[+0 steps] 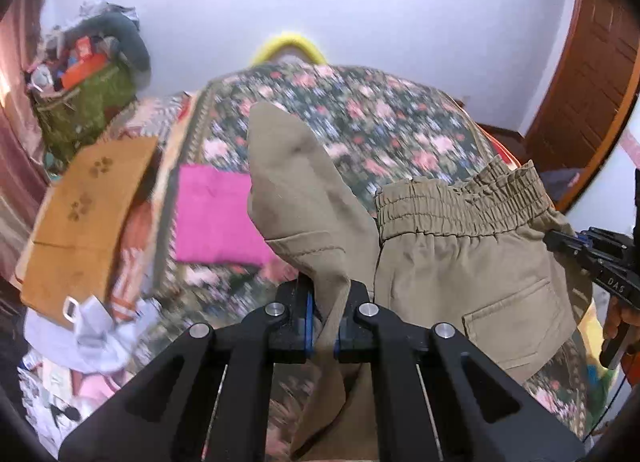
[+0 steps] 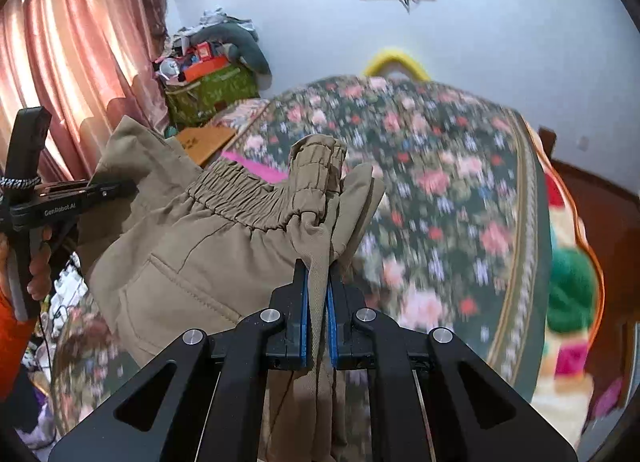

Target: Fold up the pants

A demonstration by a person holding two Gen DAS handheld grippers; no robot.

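The khaki cotton pants with a gathered elastic waistband point(image 1: 460, 246) hang in the air above the bed covered by a dark floral quilt point(image 1: 360, 114), held up between the two tools and not yet laid flat. The left gripper point(image 1: 323, 326) has its blue-padded fingers point(image 1: 308, 322) closed narrow on a bunched edge of the khaki cloth, which rises past them in a loose peak toward 12 o'clock. The right gripper point(image 2: 317, 314) likewise has its fingers point(image 2: 304, 318) pinched tight on a fold of fabric just under the waistband point(image 2: 248, 198), at the side of the garment; in the left view that same tool shows at 3 o'clock, biting the waistband's far corner. The back patch pocket point(image 1: 516, 322) faces the left camera, so the seat side is turned toward the person.

My reading is that this is the lift-and-spread step: the pants are gripped at two points along the top and are being carried over the quilt, whose blur suggests motion. The next move calls for drawing the two grips apart until the waistband is taut, then lowering the garment onto bare quilt at about 12 o'clock, clear of the folded pink cloth point(image 1: 216, 214) lying at 9 o'clock, so the legs can be laid together.
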